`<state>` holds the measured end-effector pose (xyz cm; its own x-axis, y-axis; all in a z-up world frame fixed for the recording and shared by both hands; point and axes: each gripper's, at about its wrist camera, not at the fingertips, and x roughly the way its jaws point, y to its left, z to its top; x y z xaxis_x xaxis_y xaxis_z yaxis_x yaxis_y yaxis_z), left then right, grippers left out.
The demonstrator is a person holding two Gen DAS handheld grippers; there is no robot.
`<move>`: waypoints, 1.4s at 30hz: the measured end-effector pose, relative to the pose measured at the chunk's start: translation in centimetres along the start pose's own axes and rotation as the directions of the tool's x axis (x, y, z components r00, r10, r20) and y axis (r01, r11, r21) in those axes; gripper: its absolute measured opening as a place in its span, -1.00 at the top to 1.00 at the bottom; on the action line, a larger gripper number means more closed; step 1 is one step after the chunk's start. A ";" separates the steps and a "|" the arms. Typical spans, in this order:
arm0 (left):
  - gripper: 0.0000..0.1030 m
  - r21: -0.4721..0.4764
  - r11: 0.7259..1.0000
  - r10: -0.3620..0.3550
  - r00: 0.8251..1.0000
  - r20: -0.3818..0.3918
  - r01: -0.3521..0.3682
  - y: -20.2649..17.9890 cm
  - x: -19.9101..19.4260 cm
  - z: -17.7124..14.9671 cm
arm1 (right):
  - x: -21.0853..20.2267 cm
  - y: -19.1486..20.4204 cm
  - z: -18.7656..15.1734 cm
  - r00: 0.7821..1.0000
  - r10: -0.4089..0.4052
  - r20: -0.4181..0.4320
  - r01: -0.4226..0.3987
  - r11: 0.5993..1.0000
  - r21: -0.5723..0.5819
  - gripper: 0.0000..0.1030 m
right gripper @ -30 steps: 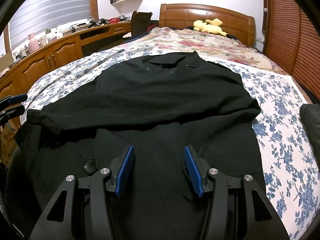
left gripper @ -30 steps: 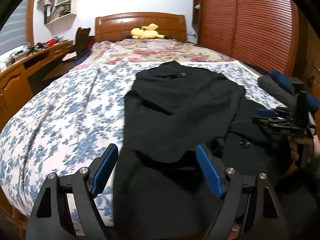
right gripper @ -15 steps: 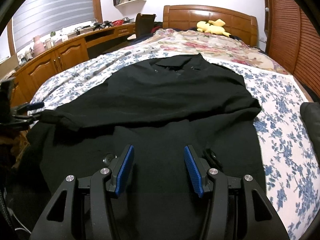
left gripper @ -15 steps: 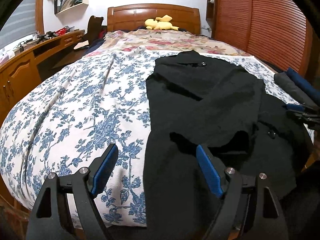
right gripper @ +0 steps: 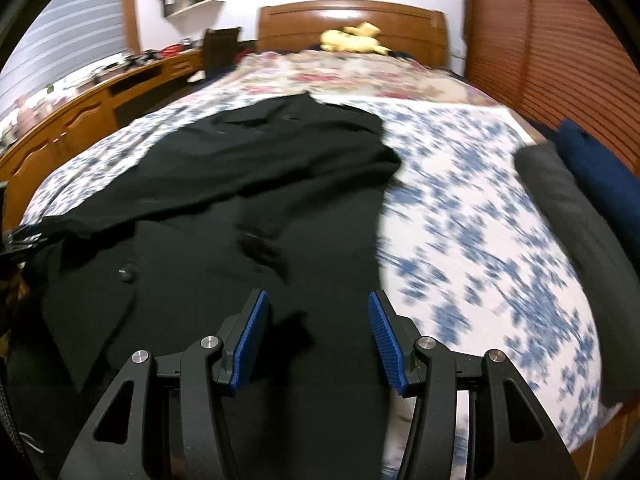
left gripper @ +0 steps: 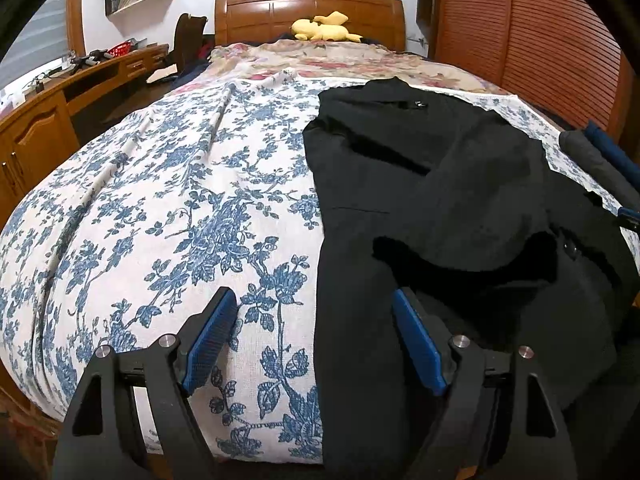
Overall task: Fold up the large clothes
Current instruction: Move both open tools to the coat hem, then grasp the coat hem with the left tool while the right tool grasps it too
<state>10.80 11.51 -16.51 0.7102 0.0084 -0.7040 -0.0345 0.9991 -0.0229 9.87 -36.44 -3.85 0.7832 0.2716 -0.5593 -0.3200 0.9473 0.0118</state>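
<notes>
A large black coat (left gripper: 432, 208) lies lengthwise on the bed with its collar toward the headboard and one sleeve folded across the body. It also shows in the right wrist view (right gripper: 280, 200). My left gripper (left gripper: 316, 320) is open and empty above the coat's near left edge, one finger over the bedspread. My right gripper (right gripper: 314, 320) is open and empty above the coat's near right part. The right wrist view is blurred.
The bed carries a blue floral bedspread (left gripper: 160, 208) with its near edge just below my grippers. Folded grey and navy clothes (right gripper: 576, 200) lie at the bed's right side. A yellow plush toy (left gripper: 324, 30) sits by the headboard. A wooden desk (left gripper: 60, 104) runs along the left.
Both grippers have spread apart: the left view has swung left, the right view has swung right. Both have stayed open and empty. The coat has not visibly moved.
</notes>
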 end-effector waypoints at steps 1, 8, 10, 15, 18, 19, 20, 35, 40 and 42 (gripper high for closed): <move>-0.58 0.001 1.000 -0.001 1.000 -0.002 0.001 0.0 0.1 0.0 | 0.1 -0.3 -0.1 1.000 -0.013 -0.007 0.013 1.000 0.007 -0.05; -0.63 0.007 1.000 -0.002 1.000 -0.022 0.003 0.0 0.6 0.3 | 1.1 -1.0 -1.0 0.996 -0.025 -0.082 0.028 0.999 0.039 -0.05; -0.63 0.006 1.000 -0.010 1.000 -0.020 0.010 0.1 0.6 0.2 | 1.2 -0.9 -1.5 0.995 -0.017 -0.101 0.020 0.999 0.030 -0.05; -0.63 0.007 1.000 -0.028 0.999 -0.024 0.028 0.4 0.1 0.1 | 0.8 -0.7 -2.0 0.993 0.025 -0.112 -0.024 1.000 0.016 -0.05; -0.60 0.003 0.999 -0.032 0.999 -0.023 0.032 0.6 -0.7 -0.2 | 0.6 -0.5 -2.3 0.991 0.060 -0.122 -0.060 0.998 0.009 -0.05; -0.43 0.002 0.999 -0.036 0.999 -0.020 0.036 0.7 -0.9 -0.3 | 0.4 -0.4 -2.4 0.990 0.071 -0.122 -0.071 0.997 0.007 -0.03; -0.30 0.002 0.999 -0.044 0.999 -0.020 0.044 0.7 -1.2 -0.3 | 0.3 -0.2 -2.4 0.989 0.085 -0.120 -0.085 0.996 0.005 0.03; 0.30 -0.010 0.991 -0.135 0.988 -0.070 0.135 1.5 -3.5 -2.9 | 0.4 1.2 -2.6 0.981 0.128 -0.143 -0.130 0.992 -0.005 0.25; 0.71 0.024 0.984 -0.173 0.982 -0.080 0.175 0.3 -3.7 -3.3 | 0.5 1.5 -2.1 0.976 0.170 -0.137 -0.170 0.985 0.010 0.69; 0.88 0.024 0.981 -0.188 0.979 -0.079 0.190 0.2 -4.0 -3.0 | 0.5 1.7 -1.7 0.975 0.185 -0.120 -0.186 0.983 0.006 0.84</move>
<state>5.84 11.59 -15.87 0.6462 -0.1825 -0.7410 0.1181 0.9832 -0.1391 8.76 -35.01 -5.52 0.6408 0.4200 -0.6426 -0.4569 0.8813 0.1204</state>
